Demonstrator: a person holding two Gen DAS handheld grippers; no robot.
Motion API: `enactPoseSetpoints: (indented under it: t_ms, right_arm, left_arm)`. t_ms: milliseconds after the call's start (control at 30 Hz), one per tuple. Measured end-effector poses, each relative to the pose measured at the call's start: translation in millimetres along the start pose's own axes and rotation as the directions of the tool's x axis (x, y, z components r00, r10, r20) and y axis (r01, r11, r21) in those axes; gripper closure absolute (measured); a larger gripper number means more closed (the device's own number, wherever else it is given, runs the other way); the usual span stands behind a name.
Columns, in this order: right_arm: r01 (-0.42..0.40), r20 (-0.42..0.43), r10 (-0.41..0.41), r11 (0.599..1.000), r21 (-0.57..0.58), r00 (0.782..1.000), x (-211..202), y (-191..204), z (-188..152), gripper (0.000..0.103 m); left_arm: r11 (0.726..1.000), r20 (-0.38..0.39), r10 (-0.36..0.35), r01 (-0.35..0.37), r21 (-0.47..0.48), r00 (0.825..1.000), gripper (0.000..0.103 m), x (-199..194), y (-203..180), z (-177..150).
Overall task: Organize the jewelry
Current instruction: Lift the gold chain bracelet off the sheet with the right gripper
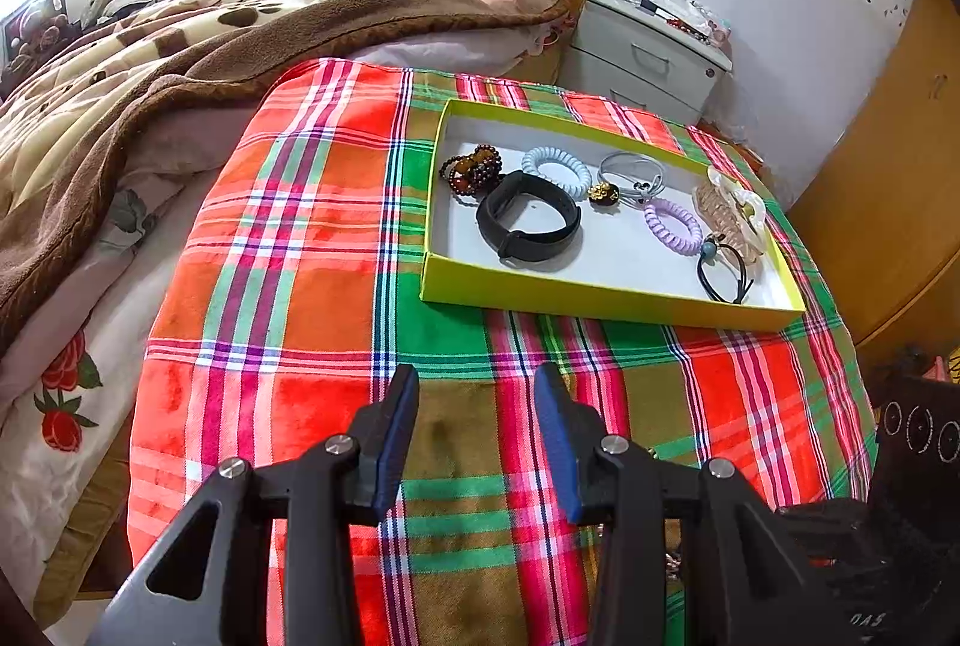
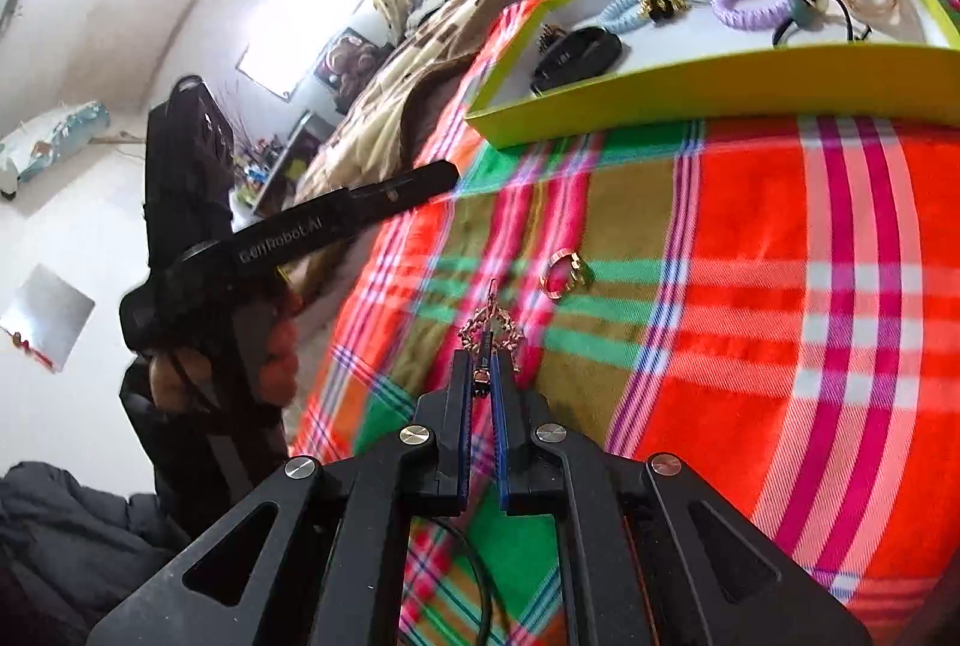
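A yellow-green box (image 1: 600, 299) lies on the plaid cloth and holds a black band (image 1: 528, 224), a bead bracelet (image 1: 472, 170), coil hair ties (image 1: 672, 227) and a hair claw (image 1: 735, 214). My left gripper (image 1: 477, 388) is open and empty above the cloth, in front of the box. My right gripper (image 2: 483, 355) is shut on a thin gold chain (image 2: 489, 325) bunched at its fingertips, just over the cloth. A gold ring (image 2: 564, 272) lies on the cloth just beyond it. The box also shows in the right wrist view (image 2: 690, 84).
The plaid cloth (image 1: 312, 238) covers a raised surface beside a bed with a brown blanket (image 1: 180, 45). A grey nightstand (image 1: 648, 57) stands behind the box. The left gripper's body (image 2: 288, 238) shows left of the cloth in the right wrist view.
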State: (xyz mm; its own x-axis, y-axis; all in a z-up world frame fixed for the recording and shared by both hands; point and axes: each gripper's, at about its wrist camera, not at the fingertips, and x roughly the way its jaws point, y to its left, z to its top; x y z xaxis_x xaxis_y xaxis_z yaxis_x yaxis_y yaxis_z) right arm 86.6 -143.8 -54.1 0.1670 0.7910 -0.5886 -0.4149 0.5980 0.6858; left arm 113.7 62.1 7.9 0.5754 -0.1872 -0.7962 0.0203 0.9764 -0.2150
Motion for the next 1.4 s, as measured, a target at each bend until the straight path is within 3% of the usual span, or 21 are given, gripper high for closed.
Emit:
enactPoseSetpoints:
  t_ms: [133,200,300,400,500,567,600,700,967,1167,1400]
  right_arm:
    - [0.102,-0.01,-0.103,0.992,-0.074,0.995,-1.0,12.4,-7.6,0.097]
    - [0.241,0.012,-0.242,0.957,-0.163,0.97,-3.7,24.4,-11.4,0.097]
    - [0.337,0.028,-0.34,0.91,-0.243,0.94,-9.2,33.4,-16.0,0.097]
    - [0.386,0.044,-0.39,0.879,-0.28,0.92,-12.6,36.9,-18.6,0.096]
    - [0.396,0.064,-0.395,0.87,-0.294,0.916,-14.8,39.3,-15.0,0.085]
    - [0.405,0.077,-0.402,0.862,-0.304,0.913,-12.4,40.4,-11.3,0.066]
    - [0.396,0.073,-0.394,0.862,-0.316,0.916,-9.3,41.7,-9.9,0.065]
    - [0.377,0.057,-0.383,0.857,-0.352,0.922,3.6,41.5,-6.6,0.065]
    - [0.428,0.058,-0.448,0.796,-0.428,0.892,20.1,44.2,-6.2,0.065]
    - [0.487,0.103,-0.506,0.725,-0.487,0.856,25.7,52.7,-18.3,0.067]
    - [0.501,0.126,-0.502,0.741,-0.447,0.856,16.7,50.4,-19.5,0.08]
  left_arm:
    - [1.0,-0.002,-0.001,0.001,0.01,1.0,0.061,-0.2,-1.5,0.2]
    - [1.0,-0.003,-0.004,0.004,0.015,1.0,0.061,-0.1,-2.8,0.2]
    - [1.0,-0.007,-0.005,0.005,0.02,1.0,0.061,0.5,-4.7,-0.2]
    - [1.0,-0.009,-0.013,0.013,0.023,1.0,0.061,1.2,-7.0,-1.0]
    - [1.0,-0.01,-0.015,0.015,0.025,1.0,0.061,1.6,-9.1,-1.2]
    - [1.0,-0.012,-0.016,0.016,0.026,1.0,0.061,1.6,-10.1,-1.4]
    - [1.0,-0.011,-0.014,0.014,0.026,1.0,0.061,1.4,-10.1,-1.5]
    - [1.0,-0.013,-0.008,0.009,0.024,1.0,0.061,1.8,-9.2,-2.1]
    - [1.0,-0.023,-0.008,0.008,0.024,1.0,0.061,3.6,-10.0,-3.3]
    - [1.0,-0.024,-0.011,0.011,0.027,1.0,0.061,4.3,-11.8,-3.5]
    - [0.999,-0.03,-0.016,0.017,0.037,0.999,0.061,5.2,-16.2,-5.4]
